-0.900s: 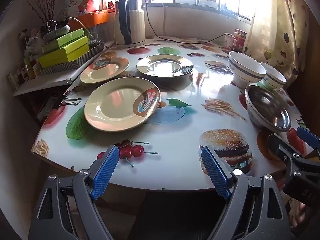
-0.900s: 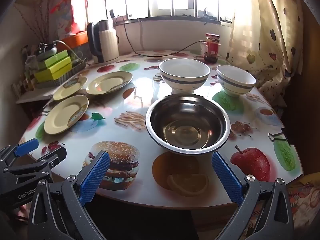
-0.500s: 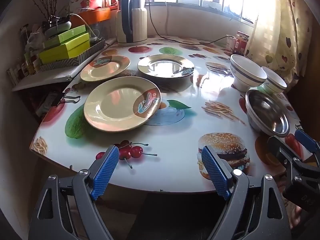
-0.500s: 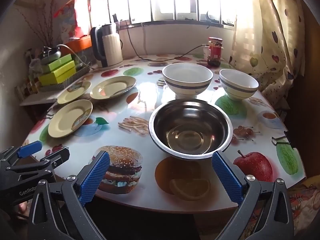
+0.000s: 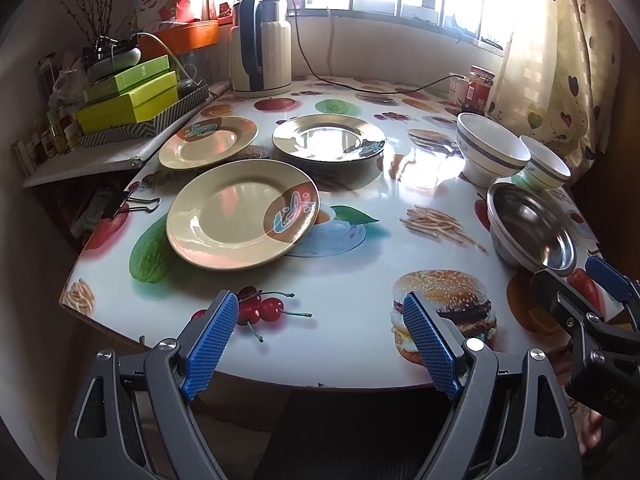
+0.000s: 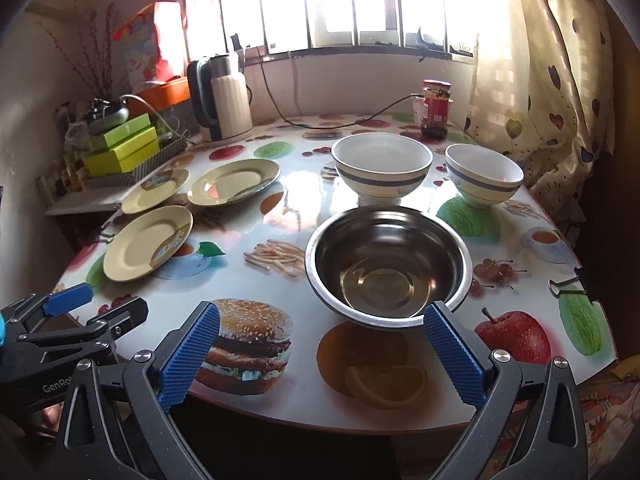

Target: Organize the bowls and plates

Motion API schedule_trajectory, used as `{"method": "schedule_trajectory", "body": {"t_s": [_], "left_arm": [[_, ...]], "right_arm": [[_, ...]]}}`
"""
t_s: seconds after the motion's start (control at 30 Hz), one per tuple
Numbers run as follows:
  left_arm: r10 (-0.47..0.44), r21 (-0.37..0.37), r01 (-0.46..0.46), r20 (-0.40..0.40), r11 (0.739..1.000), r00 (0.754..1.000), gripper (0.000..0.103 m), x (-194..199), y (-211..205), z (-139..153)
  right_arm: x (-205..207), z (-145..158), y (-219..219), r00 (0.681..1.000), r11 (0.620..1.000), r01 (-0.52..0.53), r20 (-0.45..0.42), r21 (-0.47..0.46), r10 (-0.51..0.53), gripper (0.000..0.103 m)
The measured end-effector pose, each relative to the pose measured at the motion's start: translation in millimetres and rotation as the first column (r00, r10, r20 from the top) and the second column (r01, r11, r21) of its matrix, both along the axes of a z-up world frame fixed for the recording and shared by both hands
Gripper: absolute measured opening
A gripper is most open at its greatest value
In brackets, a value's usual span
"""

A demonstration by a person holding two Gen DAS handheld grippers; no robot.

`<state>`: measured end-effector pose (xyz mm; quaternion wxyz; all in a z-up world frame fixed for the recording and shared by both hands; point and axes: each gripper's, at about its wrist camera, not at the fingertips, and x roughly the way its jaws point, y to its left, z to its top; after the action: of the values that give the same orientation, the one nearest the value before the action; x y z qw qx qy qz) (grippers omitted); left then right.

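Observation:
Three cream plates lie on the printed table: the nearest plate (image 5: pixel 242 214) (image 6: pixel 149 243), a back-left plate (image 5: pixel 208 142) (image 6: pixel 155 191) and a back-centre plate (image 5: pixel 329 137) (image 6: pixel 234 181). A steel bowl (image 6: pixel 388 266) (image 5: pixel 530 232) stands front right, with a large white bowl (image 6: pixel 382 168) (image 5: pixel 490 152) and a small white bowl (image 6: pixel 483 174) (image 5: pixel 545 168) behind it. My left gripper (image 5: pixel 318 338) hangs open over the table's front edge, short of the nearest plate. My right gripper (image 6: pixel 320 356) is open, its right pad just before the steel bowl's rim.
A kettle (image 5: pixel 262 46) with its cord stands at the back by the window. Green boxes (image 5: pixel 128 96) sit on a tray on a side shelf to the left. A red jar (image 6: pixel 435 108) stands back right, a curtain beside it. Binder clips (image 5: pixel 132 202) (image 6: pixel 570 284) grip the tablecloth's edges.
Both views have tilted upward slightly, so the table and dishes sit a little lower in frame. Both grippers stay open and empty.

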<state>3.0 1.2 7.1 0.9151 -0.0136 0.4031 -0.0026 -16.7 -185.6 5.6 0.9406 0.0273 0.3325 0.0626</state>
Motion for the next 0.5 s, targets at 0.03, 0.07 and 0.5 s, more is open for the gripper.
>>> {"method": "schedule_trajectory", "body": {"t_s": [0.03, 0.07, 0.5], "left_arm": [[0.002, 0.0, -0.002, 0.0, 1.0, 1.0, 0.085, -0.2, 0.2, -0.2], [0.003, 0.0, -0.003, 0.0, 1.0, 1.0, 0.085, -0.4, 0.5, 0.0], [0.005, 0.0, -0.005, 0.005, 1.0, 1.0, 0.085, -1.5, 1.3, 0.0]], "right_arm": [[0.2, 0.3, 0.1, 1.0, 1.0, 0.001, 0.0, -0.001, -0.001, 0.103], [0.2, 0.4, -0.2, 1.0, 1.0, 0.001, 0.0, -0.002, -0.001, 0.103], [-3.9, 3.4, 0.2, 1.0, 1.0, 0.0, 0.012, 0.0, 0.0, 0.103]]}}
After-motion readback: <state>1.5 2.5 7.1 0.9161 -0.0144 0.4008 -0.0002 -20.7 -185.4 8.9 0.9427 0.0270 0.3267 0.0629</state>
